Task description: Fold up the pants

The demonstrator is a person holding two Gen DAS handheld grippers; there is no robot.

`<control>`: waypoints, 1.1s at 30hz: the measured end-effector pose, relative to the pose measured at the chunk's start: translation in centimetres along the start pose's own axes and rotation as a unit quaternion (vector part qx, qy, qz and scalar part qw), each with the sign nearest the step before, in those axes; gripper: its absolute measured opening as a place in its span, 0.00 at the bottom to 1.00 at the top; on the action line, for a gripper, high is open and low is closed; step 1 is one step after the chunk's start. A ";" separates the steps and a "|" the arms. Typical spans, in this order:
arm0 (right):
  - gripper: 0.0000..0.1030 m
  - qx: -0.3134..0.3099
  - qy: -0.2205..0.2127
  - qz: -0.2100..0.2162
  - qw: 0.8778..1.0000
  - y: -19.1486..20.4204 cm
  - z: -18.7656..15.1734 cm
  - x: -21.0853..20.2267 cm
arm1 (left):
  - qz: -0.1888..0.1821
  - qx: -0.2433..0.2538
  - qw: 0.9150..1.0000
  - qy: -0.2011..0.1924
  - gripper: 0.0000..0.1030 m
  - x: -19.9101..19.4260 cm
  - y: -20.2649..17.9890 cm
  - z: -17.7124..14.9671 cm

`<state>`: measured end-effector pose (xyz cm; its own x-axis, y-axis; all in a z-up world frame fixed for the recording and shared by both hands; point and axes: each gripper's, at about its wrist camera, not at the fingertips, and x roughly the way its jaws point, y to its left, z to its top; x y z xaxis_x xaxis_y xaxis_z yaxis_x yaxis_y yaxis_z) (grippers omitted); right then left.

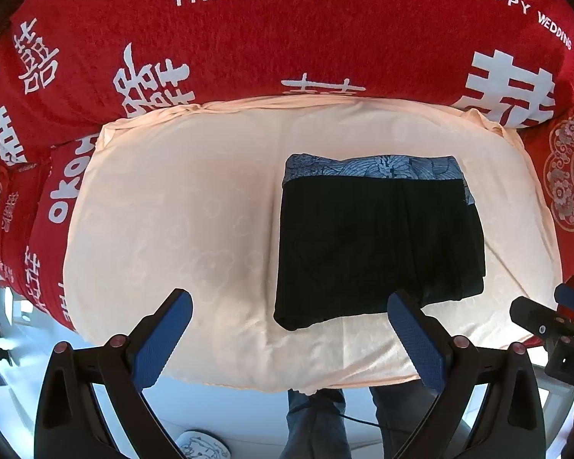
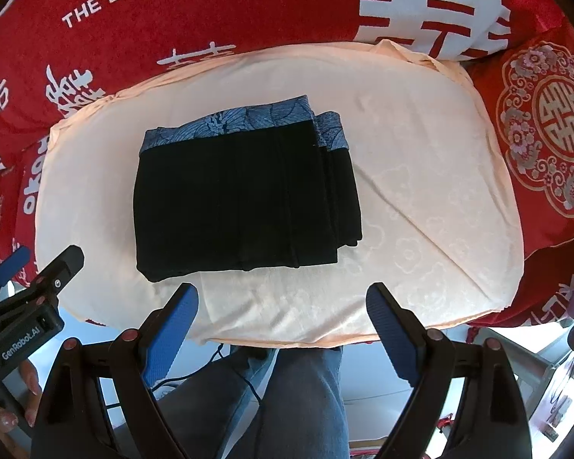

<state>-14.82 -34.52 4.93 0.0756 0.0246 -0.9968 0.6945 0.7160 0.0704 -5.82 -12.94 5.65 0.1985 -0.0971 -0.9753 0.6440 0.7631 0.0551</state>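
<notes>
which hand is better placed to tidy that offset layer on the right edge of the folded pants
Right, probably. The black pants lie folded on the peach cloth, and the stepped layers sit on their right side, nearer the open right tongs. The left tongs, also open, hover toward the pants' left corner.

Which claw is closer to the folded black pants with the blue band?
Left, probably. The left gripper has one fingertip overlapping the folded black pants; the right gripper hangs back from their near edge.

The folded black pants with a blue patterned waistband are the only obstacle on the peach cloth-covered cushion. Bare cloth lies left, right and in front of them; behind them the red printed blanket rises.
</notes>
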 end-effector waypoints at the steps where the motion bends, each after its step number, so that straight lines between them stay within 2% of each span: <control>1: 0.89 0.000 -0.001 0.000 1.000 0.0 0.0 -0.1 | 0.000 0.001 1.000 -0.001 0.99 -0.1 -0.1 -0.1; 33: 0.89 -0.002 -0.009 -0.005 1.000 0.6 -0.3 -0.5 | 0.008 0.006 1.000 -0.001 0.99 -0.2 -0.3 -0.1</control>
<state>-14.71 -33.88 5.43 0.0808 0.0045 -0.9967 0.6921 0.7194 0.0593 -6.12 -13.10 5.82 0.2105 -0.0862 -0.9738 0.6497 0.7566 0.0735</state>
